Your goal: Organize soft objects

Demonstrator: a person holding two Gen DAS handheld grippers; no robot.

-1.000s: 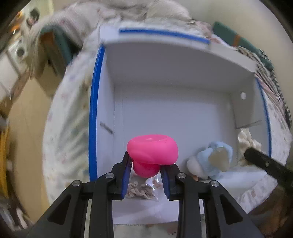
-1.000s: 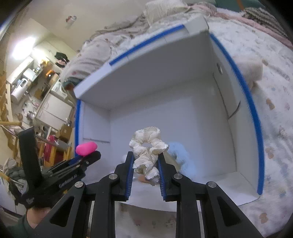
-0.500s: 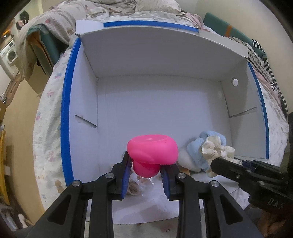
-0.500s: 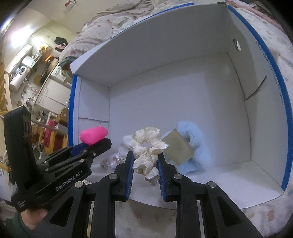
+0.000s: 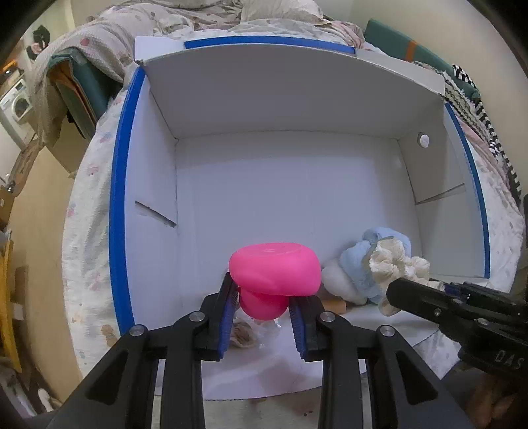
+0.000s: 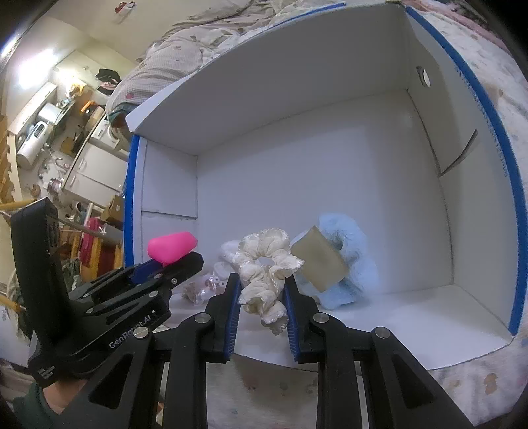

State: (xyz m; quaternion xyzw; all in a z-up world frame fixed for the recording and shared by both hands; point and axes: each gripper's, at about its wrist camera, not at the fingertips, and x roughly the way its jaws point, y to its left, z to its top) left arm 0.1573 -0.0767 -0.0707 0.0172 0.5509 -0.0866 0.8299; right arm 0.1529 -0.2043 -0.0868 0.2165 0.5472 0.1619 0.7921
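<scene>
A white box with blue edges [image 5: 118, 184] lies open on the bed, also in the right wrist view [image 6: 514, 204]. My left gripper [image 5: 263, 307] is shut on a pink squishy toy [image 5: 274, 272] at the box's front left; it shows in the right wrist view [image 6: 171, 247] too. My right gripper [image 6: 260, 298] is shut on a cream scrunchie [image 6: 264, 260], seen from the left [image 5: 392, 260], over the box's front right. A fluffy blue item with a tan tag [image 6: 343, 260] and a white fluffy piece [image 5: 336, 280] lie in the box.
A small clear packet [image 5: 247, 330] lies on the box floor under my left gripper. The bed has a patterned cover [image 5: 85, 211] and rumpled bedding [image 5: 184, 23] behind the box. Furniture and clutter [image 6: 66, 132] stand left of the bed.
Both grippers have moved forward into the box's front opening with their objects still held. The right gripper has come closer to the blue fluffy item.
</scene>
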